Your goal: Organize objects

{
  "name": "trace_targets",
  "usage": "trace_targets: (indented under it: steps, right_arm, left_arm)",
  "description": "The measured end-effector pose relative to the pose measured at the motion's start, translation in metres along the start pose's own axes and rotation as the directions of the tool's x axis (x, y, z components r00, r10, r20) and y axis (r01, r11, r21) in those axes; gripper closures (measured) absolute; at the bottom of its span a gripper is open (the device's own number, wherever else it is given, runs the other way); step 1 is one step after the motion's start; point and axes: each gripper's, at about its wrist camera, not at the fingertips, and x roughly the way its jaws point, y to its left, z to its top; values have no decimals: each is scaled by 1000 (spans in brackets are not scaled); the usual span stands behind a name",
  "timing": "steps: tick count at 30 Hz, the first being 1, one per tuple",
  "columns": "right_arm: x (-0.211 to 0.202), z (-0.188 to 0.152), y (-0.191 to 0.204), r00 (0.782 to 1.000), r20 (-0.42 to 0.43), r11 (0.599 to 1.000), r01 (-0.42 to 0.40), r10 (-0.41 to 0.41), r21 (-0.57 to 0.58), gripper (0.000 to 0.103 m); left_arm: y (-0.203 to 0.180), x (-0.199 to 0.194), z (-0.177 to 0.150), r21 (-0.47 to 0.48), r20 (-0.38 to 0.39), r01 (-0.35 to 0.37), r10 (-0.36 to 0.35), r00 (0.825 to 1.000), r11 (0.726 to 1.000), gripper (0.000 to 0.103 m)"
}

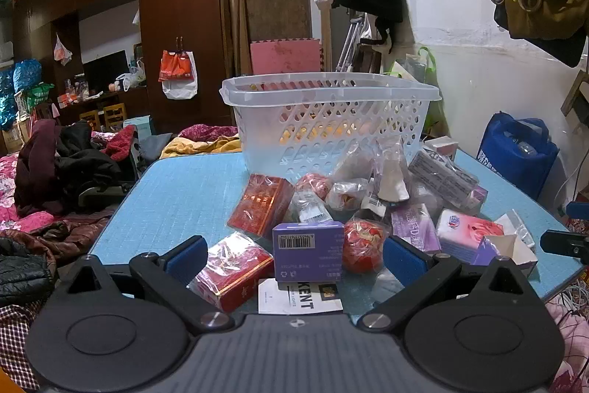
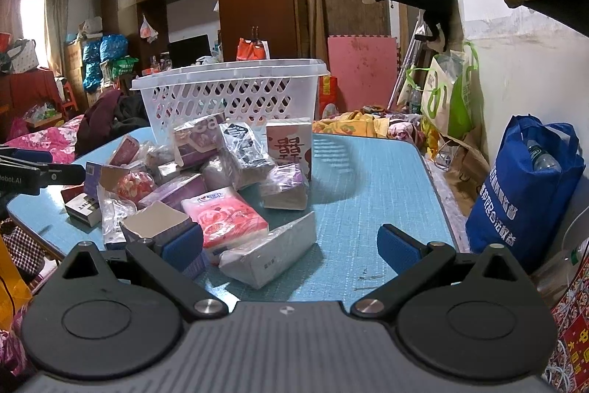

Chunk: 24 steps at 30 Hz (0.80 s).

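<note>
Hovering near the pile, the left gripper (image 1: 294, 255) gapes wide around the purple box (image 1: 308, 251), gripping nothing. The right gripper (image 2: 291, 245) is likewise wide and empty. The basket (image 1: 331, 120) waits far behind, seemingly as the destination.

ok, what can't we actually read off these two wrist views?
- Contents of the translucent perforated plastic basket: left wrist view, wall shows only blurred orange shapes; right wrist view, the pile hides its base.
- White KENT carton: left wrist view, partly covered by the purple barcode box.
- Blue table near edge: both views, gripper bodies block it.
</note>
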Motion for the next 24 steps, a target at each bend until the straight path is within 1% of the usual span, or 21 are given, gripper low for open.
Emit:
trace_targets:
  steps: [24]
  right_arm:
    - [1,0,-1,1000,-2,1000,4,-4,-7,0]
  left_arm:
    - [0,-1,-1,-4,2,8,-8,1000,1000,1]
